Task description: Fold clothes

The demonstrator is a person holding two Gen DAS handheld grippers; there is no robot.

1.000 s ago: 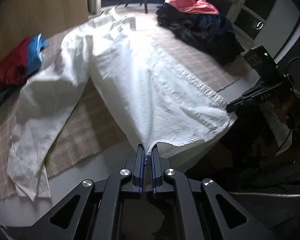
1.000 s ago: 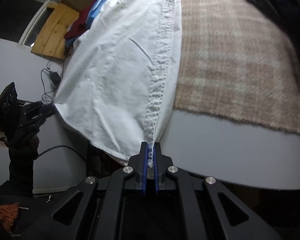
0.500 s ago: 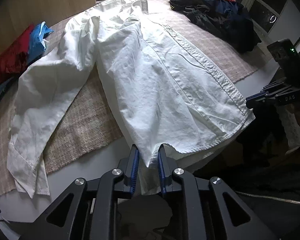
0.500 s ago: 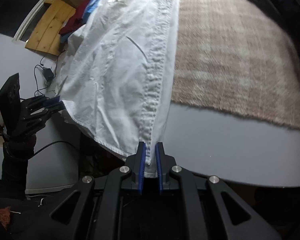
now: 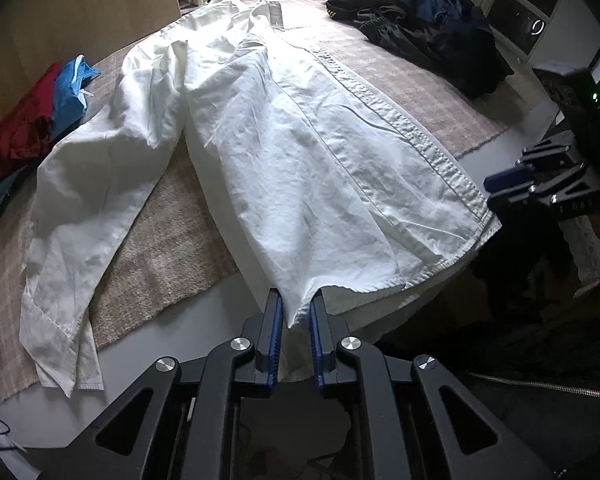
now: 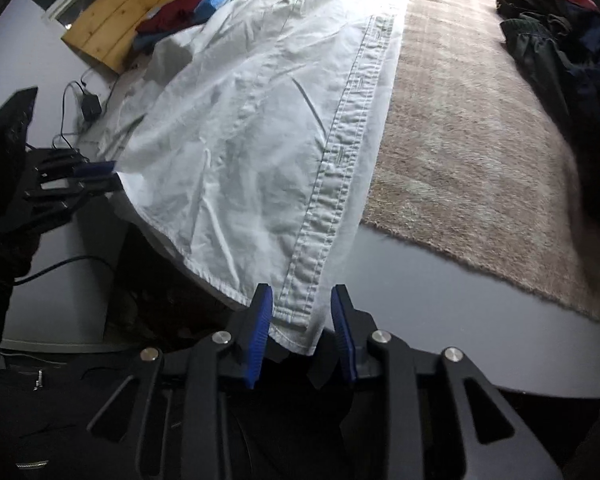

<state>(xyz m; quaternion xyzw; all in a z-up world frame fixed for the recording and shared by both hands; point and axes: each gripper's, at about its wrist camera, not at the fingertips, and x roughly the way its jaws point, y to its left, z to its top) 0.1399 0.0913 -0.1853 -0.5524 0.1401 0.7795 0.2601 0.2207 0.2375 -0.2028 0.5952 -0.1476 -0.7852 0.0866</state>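
Plaid blanket under white shirt; left claw and right claw parted, hem seemingly loose between.

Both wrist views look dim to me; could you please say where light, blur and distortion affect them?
Left wrist view: dim room, white shirt the brightest area, dark clothes pile nearly lost in shadow, fisheye bending the rug edge. Right wrist view: rug's right side smeared, corners vignetted black.
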